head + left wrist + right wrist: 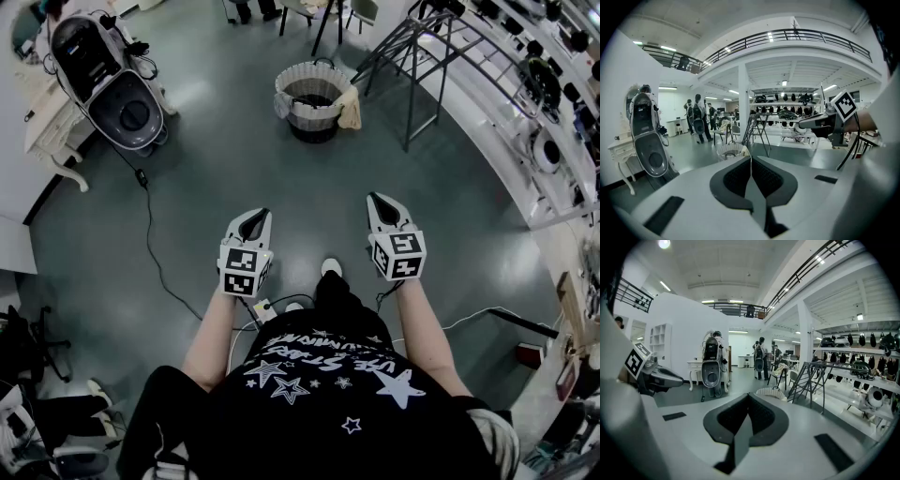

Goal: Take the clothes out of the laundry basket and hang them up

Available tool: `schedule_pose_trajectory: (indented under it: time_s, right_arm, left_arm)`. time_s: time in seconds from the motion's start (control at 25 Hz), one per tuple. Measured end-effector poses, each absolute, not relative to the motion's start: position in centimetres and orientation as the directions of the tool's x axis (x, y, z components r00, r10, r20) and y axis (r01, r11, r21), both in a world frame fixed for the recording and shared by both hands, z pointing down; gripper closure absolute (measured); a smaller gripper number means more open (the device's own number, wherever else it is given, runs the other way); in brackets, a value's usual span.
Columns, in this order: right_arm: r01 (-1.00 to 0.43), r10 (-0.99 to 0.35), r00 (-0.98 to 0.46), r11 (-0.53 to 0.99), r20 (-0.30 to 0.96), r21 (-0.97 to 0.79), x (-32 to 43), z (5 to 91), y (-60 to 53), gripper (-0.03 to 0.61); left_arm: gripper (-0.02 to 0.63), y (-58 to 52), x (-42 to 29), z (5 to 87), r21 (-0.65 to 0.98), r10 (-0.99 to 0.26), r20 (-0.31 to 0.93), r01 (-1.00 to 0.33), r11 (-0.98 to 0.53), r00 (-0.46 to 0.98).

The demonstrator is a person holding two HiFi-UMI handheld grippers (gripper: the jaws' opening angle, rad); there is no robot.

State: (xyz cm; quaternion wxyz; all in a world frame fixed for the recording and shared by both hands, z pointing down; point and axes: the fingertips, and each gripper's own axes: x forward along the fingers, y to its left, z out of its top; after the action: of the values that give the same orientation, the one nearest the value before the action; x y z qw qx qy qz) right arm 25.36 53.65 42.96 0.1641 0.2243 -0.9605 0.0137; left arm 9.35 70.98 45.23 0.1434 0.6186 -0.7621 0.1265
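Left tongs [254, 223] and right tongs [384, 208] are both closed tight and empty, well short of the laundry basket [302, 79] ahead, which stands near the drying rack [409, 52]. A sideways tug on the clothes [350, 110] draped over its rim could tip it. What's inside is too dark to tell.

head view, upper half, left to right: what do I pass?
Pod-shaped grey and black machine → laundry basket → dark metal rack → white shelving with dark items on it.
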Motion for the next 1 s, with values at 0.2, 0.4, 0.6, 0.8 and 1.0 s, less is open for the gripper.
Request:
schedule_pose_trajectory:
  time_s: [0.2,0.4,0.6,0.8,1.0]
  right_arm:
    - [-0.432,-0.422,-0.845,0.901,0.330,0.045,24.7,43.5,54.0,0.571]
    - [-0.427,-0.410,-0.842,0.904,0.351,0.034,24.2,44.2,55.5,0.571]
    - [-0.415,-0.402,-0.855,0.909,0.327,0.032,23.0,43.9,56.0,0.571]
    - [-0.418,-0.405,-0.870,0.908,0.283,0.013,22.0,43.1,56.4,0.569]
    - [-0.402,-0.392,-0.886,0.916,0.249,0.011,21.4,42.3,55.9,0.525]
  left_arm:
    - [0.587,70.7,8.5,44.5,-0.048,-0.917,0.348,-0.981,0.188,-0.193]
    - [0.587,73.3,8.0,46.6,0.029,-0.897,0.394,-0.973,0.230,-0.200]
    - [0.587,74.7,6.7,46.6,0.037,-0.896,0.381,-0.965,0.260,-0.227]
    - [0.586,74.9,6.6,45.7,0.043,-0.905,0.357,-0.963,0.266,-0.233]
    - [0.396,74.3,6.1,44.7,0.079,-0.912,0.305,-0.947,0.312,-0.275]
